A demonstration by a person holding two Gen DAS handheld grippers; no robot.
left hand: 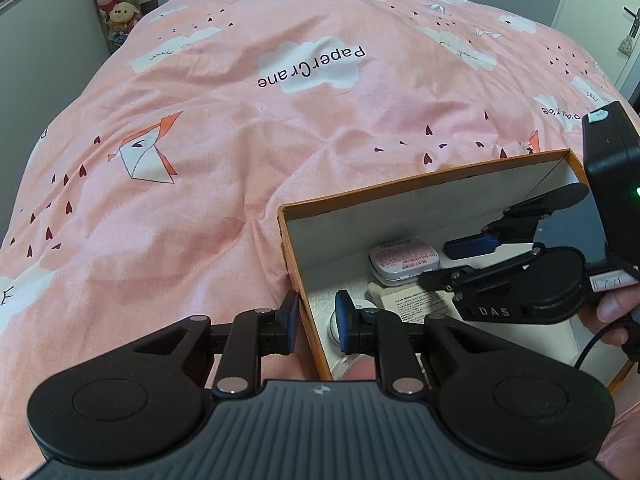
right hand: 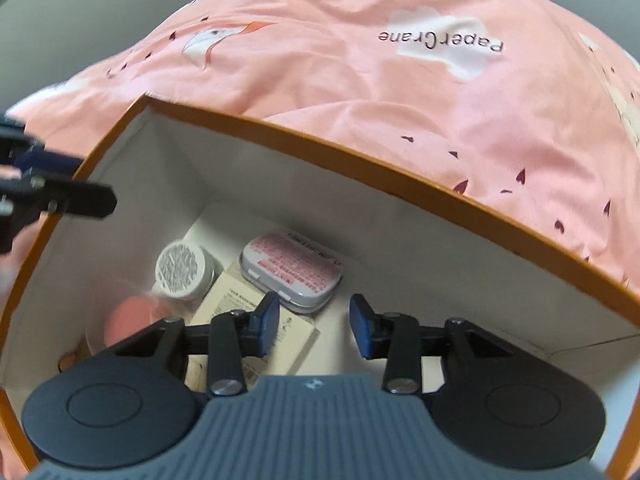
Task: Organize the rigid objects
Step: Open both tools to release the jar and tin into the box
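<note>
One pink quilt (left hand: 240, 200), orange-rimmed box (left hand: 420, 182)

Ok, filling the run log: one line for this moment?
left hand-held gripper: open, straddling box wall | right hand-held gripper: open, empty, inside box | tin, jar: boxed

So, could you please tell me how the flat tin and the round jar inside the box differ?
The flat tin is a rounded rectangle with a pink printed label; the round jar is circular with a grey-and-white printed lid. The tin lies low, while the jar stands taller. The tin sits nearer the middle of the box; the jar sits to its left, towards the left wall. Both rest on the box floor, ungripped.
</note>
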